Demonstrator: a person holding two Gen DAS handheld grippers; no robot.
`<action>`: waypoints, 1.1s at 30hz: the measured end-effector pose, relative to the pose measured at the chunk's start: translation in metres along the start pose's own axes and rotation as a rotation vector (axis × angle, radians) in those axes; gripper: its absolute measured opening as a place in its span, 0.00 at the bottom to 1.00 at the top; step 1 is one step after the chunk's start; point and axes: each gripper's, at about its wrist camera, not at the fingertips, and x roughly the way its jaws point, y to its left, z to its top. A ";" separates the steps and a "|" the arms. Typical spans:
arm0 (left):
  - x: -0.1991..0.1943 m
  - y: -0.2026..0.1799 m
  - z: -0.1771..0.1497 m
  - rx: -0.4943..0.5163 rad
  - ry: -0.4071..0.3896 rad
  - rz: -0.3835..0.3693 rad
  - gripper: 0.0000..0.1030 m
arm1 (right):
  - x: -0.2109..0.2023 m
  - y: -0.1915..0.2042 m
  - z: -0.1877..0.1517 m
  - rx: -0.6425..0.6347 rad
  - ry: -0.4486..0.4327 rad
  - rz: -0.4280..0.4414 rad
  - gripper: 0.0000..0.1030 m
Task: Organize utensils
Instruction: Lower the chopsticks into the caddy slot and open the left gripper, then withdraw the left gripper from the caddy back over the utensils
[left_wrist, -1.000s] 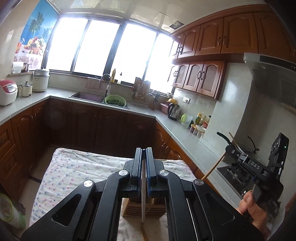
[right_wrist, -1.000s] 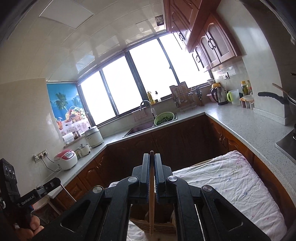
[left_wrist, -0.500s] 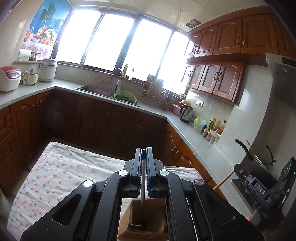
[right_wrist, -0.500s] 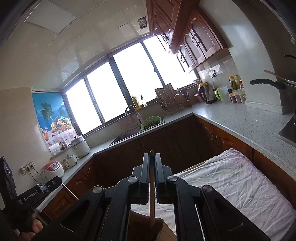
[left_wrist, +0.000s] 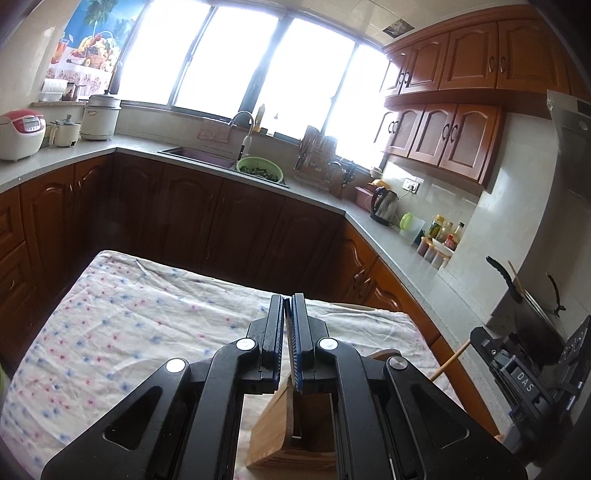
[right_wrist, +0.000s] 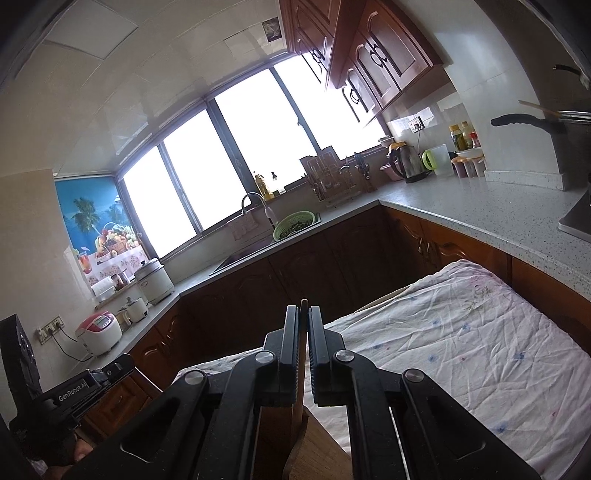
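Left tool (left_wrist: 289, 345) clamps a thin metal utensil (left_wrist: 287, 334); right tool (right_wrist: 303, 341) clamps a wooden utensil (right_wrist: 303, 314), both over the wooden holder (left_wrist: 280, 428) on the near cloth-covered surface (left_wrist: 147, 314). Both utensils look light, stiff and best gripped mid-handle.

Right gripper (right_wrist: 303, 345) clamped on thin wooden utensil handle (right_wrist: 303, 354), handle running down into wooden holder (right_wrist: 314, 452) on floral-cloth table (right_wrist: 461, 347).

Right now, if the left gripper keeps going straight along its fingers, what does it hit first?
Probably the flowered cloth on the table: the left gripper, shut on a thin utensil, points slightly downward across it. Depth is unclear.
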 end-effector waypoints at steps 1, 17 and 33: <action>0.000 0.000 0.000 -0.002 0.004 0.000 0.04 | 0.000 0.001 0.001 -0.004 0.003 -0.004 0.04; -0.007 -0.003 0.000 0.015 0.033 0.015 0.48 | 0.002 -0.003 0.003 0.026 0.073 0.016 0.37; -0.096 0.027 -0.033 -0.053 0.055 0.036 0.83 | -0.080 -0.008 -0.011 0.055 0.101 0.105 0.89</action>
